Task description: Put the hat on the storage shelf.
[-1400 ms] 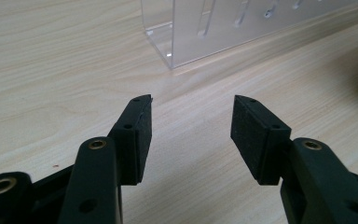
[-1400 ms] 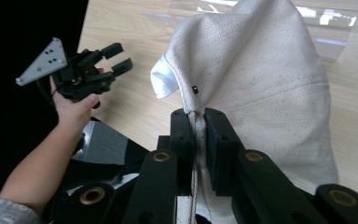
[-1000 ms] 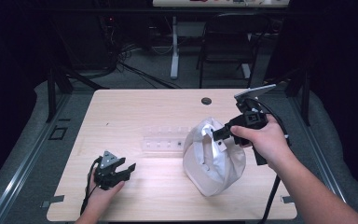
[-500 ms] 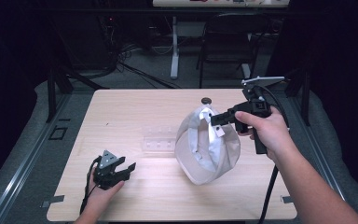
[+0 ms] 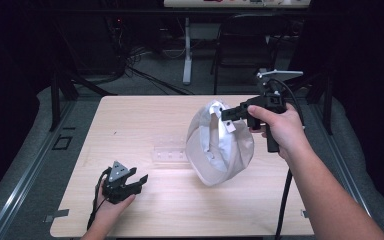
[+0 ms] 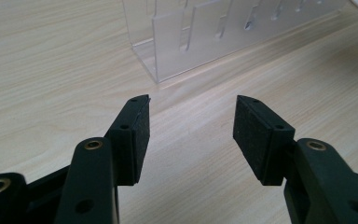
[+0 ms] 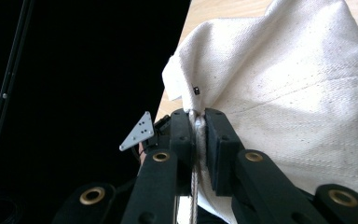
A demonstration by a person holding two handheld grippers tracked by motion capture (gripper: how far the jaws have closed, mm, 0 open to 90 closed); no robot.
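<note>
A white cloth bag (image 5: 220, 145) hangs above the right half of the table, lifted by its rim. My right gripper (image 5: 228, 114) is shut on that rim; in the right gripper view the cloth bag (image 7: 298, 93) is pinched between the two pads at my right gripper (image 7: 196, 116). A clear plastic rack (image 5: 170, 154) with slots lies on the table's middle, left of the bag. My left gripper (image 5: 135, 182) rests near the front left edge, open, nothing between its jaws. In the left gripper view my left gripper (image 6: 191, 126) faces the clear rack (image 6: 205, 32) a short way ahead.
The light wooden table (image 5: 130, 125) has dark floor around it. A chair (image 5: 245, 45) and a table leg (image 5: 186, 50) stand behind the far edge. A cable (image 5: 282, 200) trails from my right gripper along the forearm.
My right gripper has risen and moved toward the far right, lifting the bag off the table; the bag now hangs and its mouth faces left. My left gripper stayed put.
</note>
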